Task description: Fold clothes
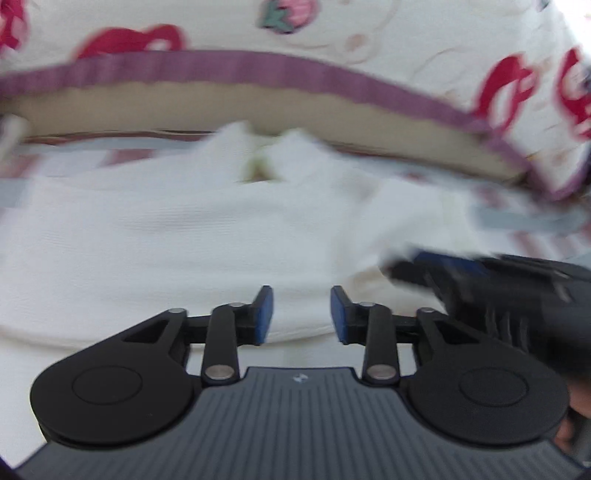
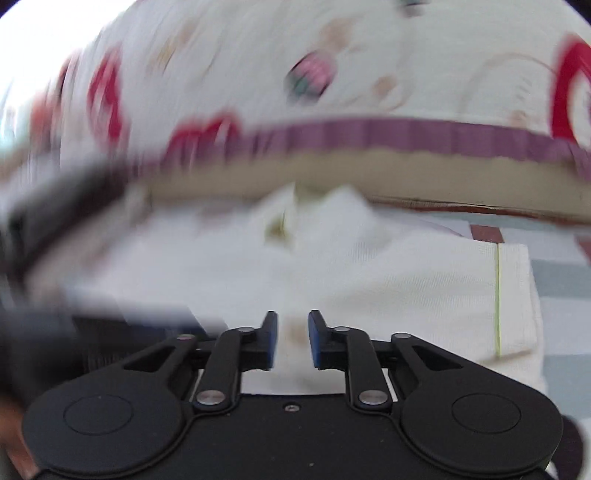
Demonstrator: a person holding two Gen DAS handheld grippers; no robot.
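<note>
Across the middle of both views lies the white garment (image 1: 166, 236), spread on a checked surface (image 2: 561, 273) below a floral quilt (image 1: 369, 33). Left gripper (image 1: 302, 312) and right gripper (image 2: 292, 338) both stand released, nothing between the pads. Judging by this, a fold is between grasps; next comes picking an edge. Blur hides the collar and left sleeve.

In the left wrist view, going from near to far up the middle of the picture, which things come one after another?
left gripper with its jaws apart → white garment → tan band → purple trim → cream fabric with red prints.
</note>
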